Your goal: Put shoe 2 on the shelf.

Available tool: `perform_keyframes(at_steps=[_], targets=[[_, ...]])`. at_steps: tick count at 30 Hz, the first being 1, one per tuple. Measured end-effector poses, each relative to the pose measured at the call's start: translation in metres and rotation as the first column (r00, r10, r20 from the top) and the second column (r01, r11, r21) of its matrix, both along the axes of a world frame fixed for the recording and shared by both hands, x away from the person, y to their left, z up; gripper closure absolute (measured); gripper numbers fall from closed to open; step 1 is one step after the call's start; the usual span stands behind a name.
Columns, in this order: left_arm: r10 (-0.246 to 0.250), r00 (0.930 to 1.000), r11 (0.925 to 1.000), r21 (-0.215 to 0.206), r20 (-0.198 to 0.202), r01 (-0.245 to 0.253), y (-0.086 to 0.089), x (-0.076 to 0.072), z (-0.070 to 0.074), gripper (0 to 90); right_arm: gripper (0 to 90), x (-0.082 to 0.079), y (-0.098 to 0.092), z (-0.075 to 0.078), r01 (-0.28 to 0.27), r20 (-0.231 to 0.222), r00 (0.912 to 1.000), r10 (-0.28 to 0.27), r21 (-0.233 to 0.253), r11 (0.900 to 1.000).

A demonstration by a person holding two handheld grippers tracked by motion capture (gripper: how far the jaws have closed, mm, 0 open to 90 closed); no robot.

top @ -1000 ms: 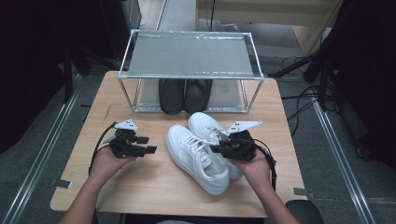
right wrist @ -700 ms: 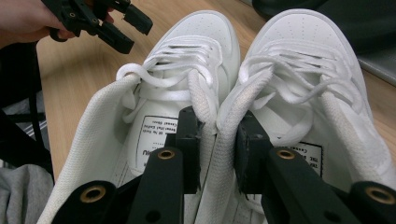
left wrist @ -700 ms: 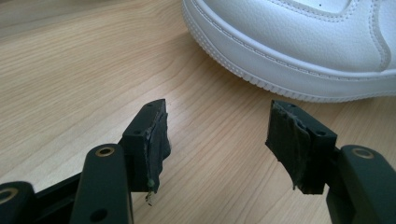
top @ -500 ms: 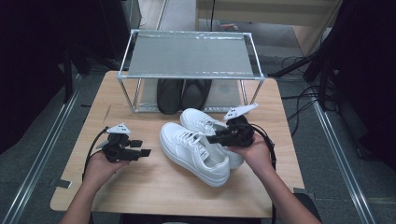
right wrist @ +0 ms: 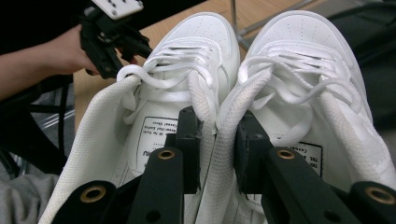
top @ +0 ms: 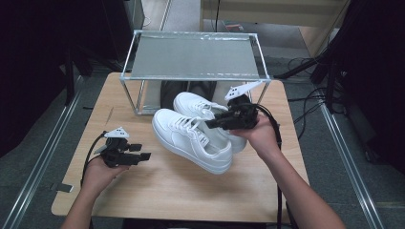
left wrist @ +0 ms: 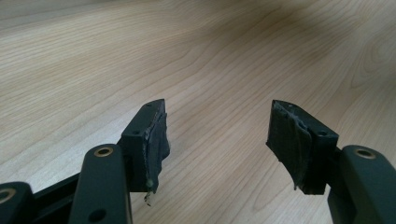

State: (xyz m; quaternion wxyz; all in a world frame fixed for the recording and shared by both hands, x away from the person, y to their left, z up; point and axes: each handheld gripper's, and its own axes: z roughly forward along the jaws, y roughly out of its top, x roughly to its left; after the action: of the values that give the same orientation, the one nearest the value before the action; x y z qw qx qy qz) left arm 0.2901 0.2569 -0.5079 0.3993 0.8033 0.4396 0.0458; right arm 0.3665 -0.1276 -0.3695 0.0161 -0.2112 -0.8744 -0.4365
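Two white sneakers lie side by side at mid-table, the near one (top: 191,142) and the far one (top: 193,105), toes pointing toward the rack. My right gripper (top: 213,123) is shut on their two inner collars, pinched together. The right gripper view shows the jaws (right wrist: 217,126) clamping the padded collars between the left shoe (right wrist: 187,60) and the right shoe (right wrist: 303,60). My left gripper (top: 142,152) is held low over the table's left front, open, with nothing between its jaws (left wrist: 217,123) and bare wood (left wrist: 187,56) beneath.
A metal rack with a grey top shelf (top: 191,55) stands at the back of the wooden table (top: 167,191). A pair of black shoes (top: 186,88) sits under it. Bare wood lies in front of the sneakers. The left hand and gripper (right wrist: 109,39) appear beyond the shoes.
The right gripper has carried both sneakers away from the front edge toward the rack. The left gripper has drawn back to the left and nearer the front, still open.
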Motion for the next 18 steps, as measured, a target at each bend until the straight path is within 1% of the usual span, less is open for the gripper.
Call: perform_keyframes(at_steps=[3,7,9,12,15,18], targets=[[0.006,1.0000,1.0000,-0.003,-0.001,-0.006,0.001,0.000,0.000,38.1,75.5,0.003,0.003,0.014,-0.038,0.010,0.9992,0.038,0.006,0.999],[0.005,1.0000,1.0000,0.001,-0.002,-0.005,0.001,-0.001,0.000,38.1,75.6,0.005,0.008,0.032,-0.066,0.017,0.9977,0.065,0.022,0.998],[-0.010,0.9998,0.9999,-0.008,-0.015,0.010,0.000,-0.001,-0.001,38.1,75.6,0.005,0.011,0.042,-0.080,0.028,0.9965,0.079,0.031,0.996],[-0.020,0.9996,0.9998,-0.001,-0.022,0.020,-0.002,0.000,-0.003,38.1,75.6,0.005,0.017,0.058,-0.101,0.052,0.9938,0.099,0.038,0.994],[-0.020,0.9996,0.9998,0.001,-0.018,0.020,-0.003,0.000,-0.003,38.0,75.6,0.005,0.022,0.074,-0.119,0.070,0.9910,0.114,0.062,0.991],[-0.016,0.9998,0.9999,-0.004,-0.015,0.016,-0.003,0.000,-0.003,38.0,75.6,0.009,0.026,0.089,-0.128,0.072,0.9900,0.121,0.087,0.988]])
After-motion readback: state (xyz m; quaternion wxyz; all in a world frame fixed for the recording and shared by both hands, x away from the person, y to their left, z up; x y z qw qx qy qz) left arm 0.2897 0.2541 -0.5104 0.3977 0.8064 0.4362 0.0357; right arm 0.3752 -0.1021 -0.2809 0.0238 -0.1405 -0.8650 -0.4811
